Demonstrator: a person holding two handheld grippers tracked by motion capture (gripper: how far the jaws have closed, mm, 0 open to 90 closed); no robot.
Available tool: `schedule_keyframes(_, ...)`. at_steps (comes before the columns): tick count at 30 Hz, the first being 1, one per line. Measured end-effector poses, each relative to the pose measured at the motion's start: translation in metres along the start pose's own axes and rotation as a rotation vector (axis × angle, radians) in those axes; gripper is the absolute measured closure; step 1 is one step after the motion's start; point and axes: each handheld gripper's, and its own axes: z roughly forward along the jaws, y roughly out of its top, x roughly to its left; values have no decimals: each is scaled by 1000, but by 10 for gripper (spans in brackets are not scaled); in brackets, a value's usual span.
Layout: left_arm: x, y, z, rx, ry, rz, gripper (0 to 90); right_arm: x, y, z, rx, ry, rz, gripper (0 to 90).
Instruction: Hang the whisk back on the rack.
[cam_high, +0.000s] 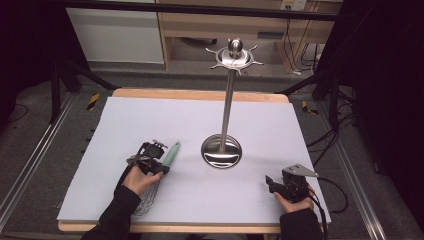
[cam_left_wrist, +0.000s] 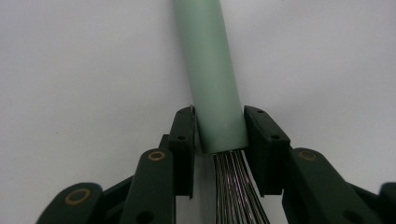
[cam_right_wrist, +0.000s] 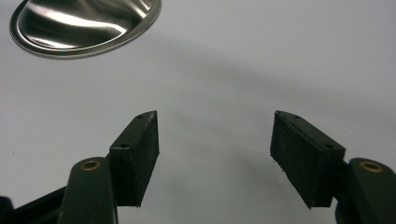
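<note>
High view looks down on a pale grey mat (cam_high: 200, 130) laid over a wooden table (cam_high: 200, 94). Near the middle of the mat stands a metal stand (cam_high: 226, 112) with a round shiny base (cam_high: 221, 151), a thin upright pole and a spiked ring at the top. On the near left side lies a whisk (cam_high: 161, 172); its mint-green handle (cam_high: 171, 152) points away from the person and its wires (cam_high: 148, 201) fan out toward the table's near edge. The left gripper (cam_high: 161, 167) sits over the whisk, and in the left gripper view its two black jaws press on either side of the green handle (cam_left_wrist: 212, 74) right where the wires (cam_left_wrist: 236, 186) come out. Whether the whisk rests on the mat or is slightly raised is hard to tell. The right gripper (cam_high: 271, 183) is at the near right, well apart from the stand. In the right gripper view its jaws stand wide with bare mat between them, and the edge of the base (cam_right_wrist: 86, 25) shows at the upper left.
</note>
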Motion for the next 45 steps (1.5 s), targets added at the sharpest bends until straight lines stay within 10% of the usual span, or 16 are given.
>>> schedule_keyframes(14,-2,1,2,16,23,-45,676,0,0,0,-1,-3,2,328)
schedule_keyframes(45,-9,-25,-68,-321,-57,-21,687,-1,1,-2,-12,-8,8,328)
